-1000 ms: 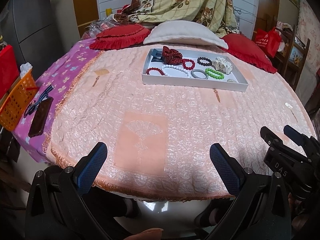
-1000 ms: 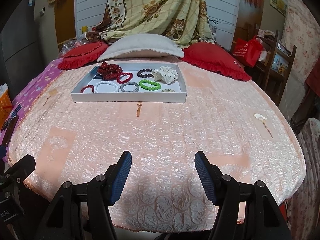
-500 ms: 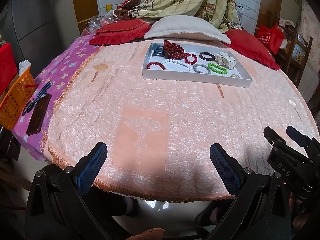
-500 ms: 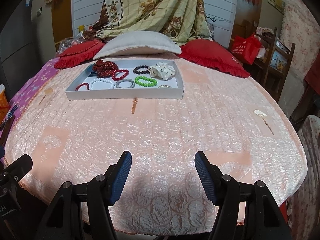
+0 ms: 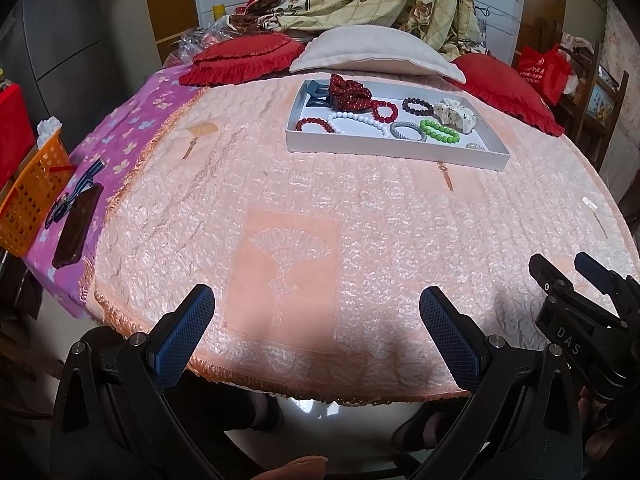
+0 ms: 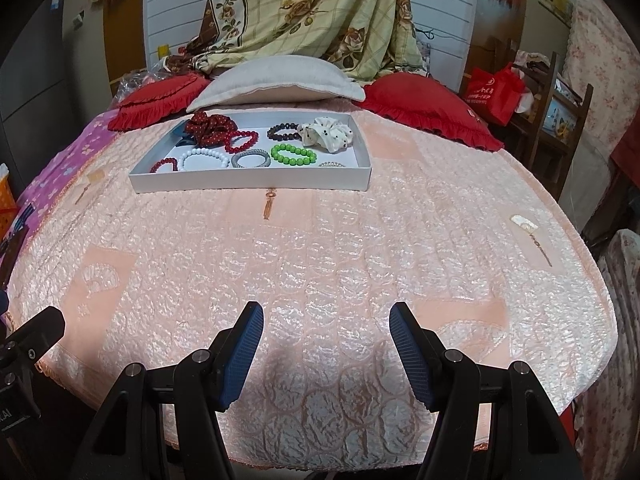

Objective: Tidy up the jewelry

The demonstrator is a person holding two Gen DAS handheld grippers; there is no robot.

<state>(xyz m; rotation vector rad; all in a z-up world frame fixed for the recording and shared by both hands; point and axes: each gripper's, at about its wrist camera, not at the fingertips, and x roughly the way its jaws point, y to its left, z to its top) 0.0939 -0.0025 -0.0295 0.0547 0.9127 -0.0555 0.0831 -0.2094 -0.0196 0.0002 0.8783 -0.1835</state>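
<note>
1 tray [image 6: 252, 179], 2 scrunchies [image 6: 328, 136], 7 bracelets [image 6: 293, 155], 3 pillows [image 6: 276, 82]

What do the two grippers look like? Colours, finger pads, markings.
Left gripper and right gripper: matte black angular frames with silver round screw heads, and dark blue finger pads with a fine cross-hatch grip texture. White "DAS" lettering shows on the right gripper's body in the left wrist view. No cables or sleeves visible.

A home bedroom: quilted peach bedspread [image 6: 320, 248], red frilled cushions [image 6: 428, 108], floral blanket [image 6: 320, 12] behind
</note>
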